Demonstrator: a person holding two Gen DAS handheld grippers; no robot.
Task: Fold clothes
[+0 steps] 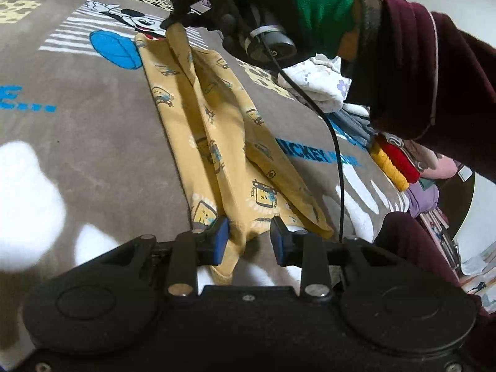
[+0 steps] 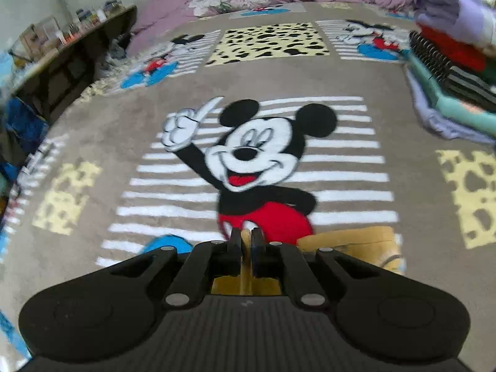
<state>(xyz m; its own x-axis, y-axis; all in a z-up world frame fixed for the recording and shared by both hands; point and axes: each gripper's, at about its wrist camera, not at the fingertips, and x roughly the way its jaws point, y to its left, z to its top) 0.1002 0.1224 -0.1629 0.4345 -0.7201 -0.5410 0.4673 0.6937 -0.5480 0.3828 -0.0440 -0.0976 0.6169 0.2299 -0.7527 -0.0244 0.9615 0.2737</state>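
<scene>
Looking through my left wrist view first: the yellow garment runs as a rumpled strip from the upper middle of the frame down to the bottom centre, lying on the Mickey blanket. My left gripper has its jaws partly apart with a bunch of the near end between the blue pads, though I can't tell if they really pinch it. My right gripper, up top, holds the far corner lifted. In the right wrist view, my right gripper is nearly closed on a sliver of yellow cloth, blanket beyond. Only this view shows the stacked clothes at upper right. Judging by that, folding has barely begun.
</scene>
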